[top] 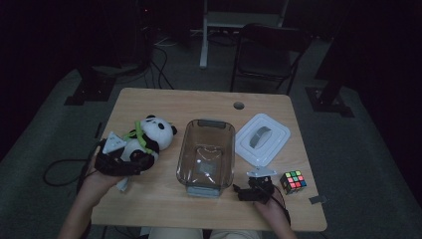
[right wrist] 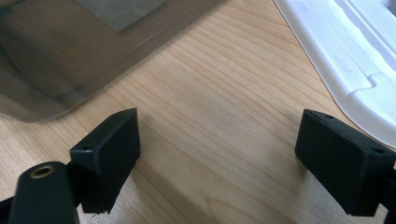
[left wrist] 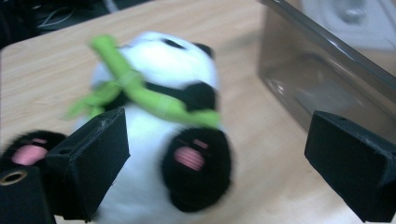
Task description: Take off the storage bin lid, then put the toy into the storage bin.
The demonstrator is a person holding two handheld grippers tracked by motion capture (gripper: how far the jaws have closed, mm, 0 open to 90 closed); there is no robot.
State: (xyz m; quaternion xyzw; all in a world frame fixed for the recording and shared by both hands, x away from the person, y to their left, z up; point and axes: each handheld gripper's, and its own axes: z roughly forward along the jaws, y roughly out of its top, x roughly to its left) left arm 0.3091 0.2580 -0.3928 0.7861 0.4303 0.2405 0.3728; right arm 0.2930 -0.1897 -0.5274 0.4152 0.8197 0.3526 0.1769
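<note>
Black left gripper (top: 130, 164) with grey three-cornered plate, black right gripper (top: 244, 192), blocky jaws, trailing black cables

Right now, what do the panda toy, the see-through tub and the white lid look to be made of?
The panda toy looks like soft plush: fuzzy pile, with a green fabric stalk. The tub seems clear, smoky plastic, since the table shows through its glossy walls. The lid looks like moulded white plastic, smooth and semi-matte.

A dim lab or studio set up for recording: a lone wooden table (top: 149, 104) on grey carpet (top: 45, 139), cables (top: 161, 69) trailing over the floor, black stand feet (top: 328, 99), and a folding chair (top: 268, 55) behind.
</note>
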